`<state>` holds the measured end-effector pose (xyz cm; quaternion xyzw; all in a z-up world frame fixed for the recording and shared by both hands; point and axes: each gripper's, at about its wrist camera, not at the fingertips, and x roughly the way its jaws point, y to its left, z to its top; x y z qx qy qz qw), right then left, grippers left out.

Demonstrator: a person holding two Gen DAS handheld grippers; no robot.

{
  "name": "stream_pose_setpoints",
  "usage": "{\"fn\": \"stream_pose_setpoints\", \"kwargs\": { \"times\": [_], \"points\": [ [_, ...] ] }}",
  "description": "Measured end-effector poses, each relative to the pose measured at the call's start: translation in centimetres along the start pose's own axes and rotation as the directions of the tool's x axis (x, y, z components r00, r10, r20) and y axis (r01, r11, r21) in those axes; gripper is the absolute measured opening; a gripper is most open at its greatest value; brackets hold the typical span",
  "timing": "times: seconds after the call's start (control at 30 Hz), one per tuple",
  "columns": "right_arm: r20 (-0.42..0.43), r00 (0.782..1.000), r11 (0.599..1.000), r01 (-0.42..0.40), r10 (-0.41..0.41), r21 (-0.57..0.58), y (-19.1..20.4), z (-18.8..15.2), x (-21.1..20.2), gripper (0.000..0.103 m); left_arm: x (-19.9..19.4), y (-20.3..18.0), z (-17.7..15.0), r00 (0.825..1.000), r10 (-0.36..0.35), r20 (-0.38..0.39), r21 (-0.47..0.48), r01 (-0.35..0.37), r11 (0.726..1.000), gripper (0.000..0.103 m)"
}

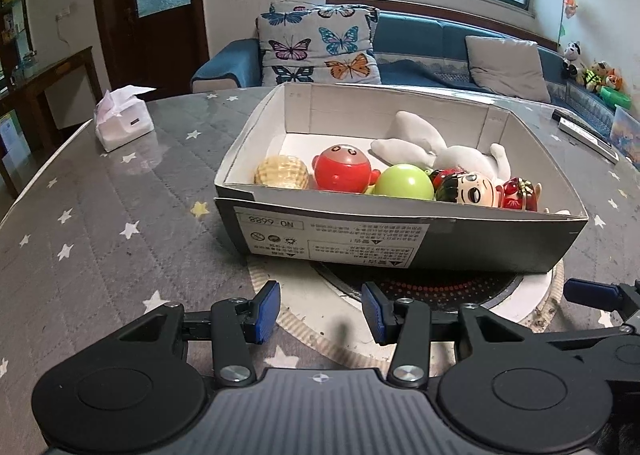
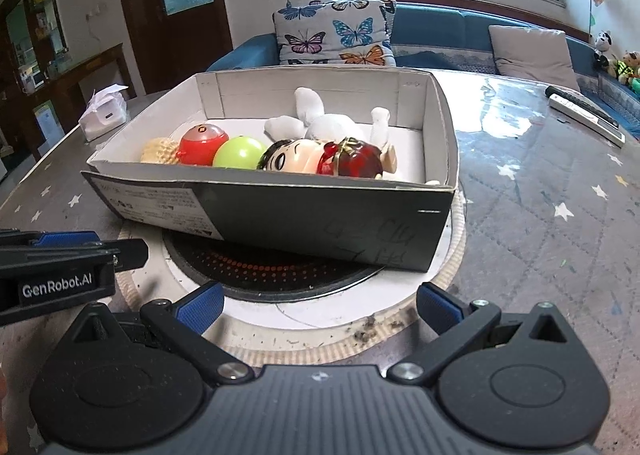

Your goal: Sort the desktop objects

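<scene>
An open cardboard box [image 1: 472, 245] [image 2: 320, 211] stands on the table over a round hotplate. Inside lie a woven beige ball [image 1: 281, 172] [image 2: 159, 151], a red round toy [image 1: 344, 169] [image 2: 202, 145], a green ball [image 1: 404, 182] [image 2: 240, 153], a cartoon doll head [image 1: 468, 189] [image 2: 292, 157], a dark red figure [image 1: 520, 195] [image 2: 352, 161] and a white plush [image 1: 424, 143] [image 2: 328, 123]. My left gripper [image 1: 320, 311] is open and empty, in front of the box. My right gripper [image 2: 320, 305] is open wide and empty, beside it.
A tissue pack [image 1: 122, 121] [image 2: 102, 115] sits at the table's far left. A remote control [image 1: 586, 135] [image 2: 584, 111] lies at the far right. The round hotplate [image 1: 440, 289] [image 2: 272, 271] is partly under the box. A sofa with cushions stands behind the table.
</scene>
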<state>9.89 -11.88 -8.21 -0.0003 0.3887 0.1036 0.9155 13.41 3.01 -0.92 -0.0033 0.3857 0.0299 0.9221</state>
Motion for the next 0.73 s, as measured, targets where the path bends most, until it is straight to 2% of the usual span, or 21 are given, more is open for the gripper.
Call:
{"fn": "stream_pose_setpoints", "kwargs": {
  "times": [0.47,0.73],
  "points": [
    [-0.02,1.0,1.0,0.005,-0.005,0.006,-0.48,0.08,0.99,0.103,1.03,-0.49,0.27,1.0,-0.013,-0.012,0.017,0.013,1.0,0.047],
    [-0.012,1.0,1.0,-0.006,0.006,0.001,-0.43,0.09,0.82,0.103,0.57,-0.64,0.29,1.0,-0.002,0.018,0.018,0.002,1.0,0.045]
  ]
}}
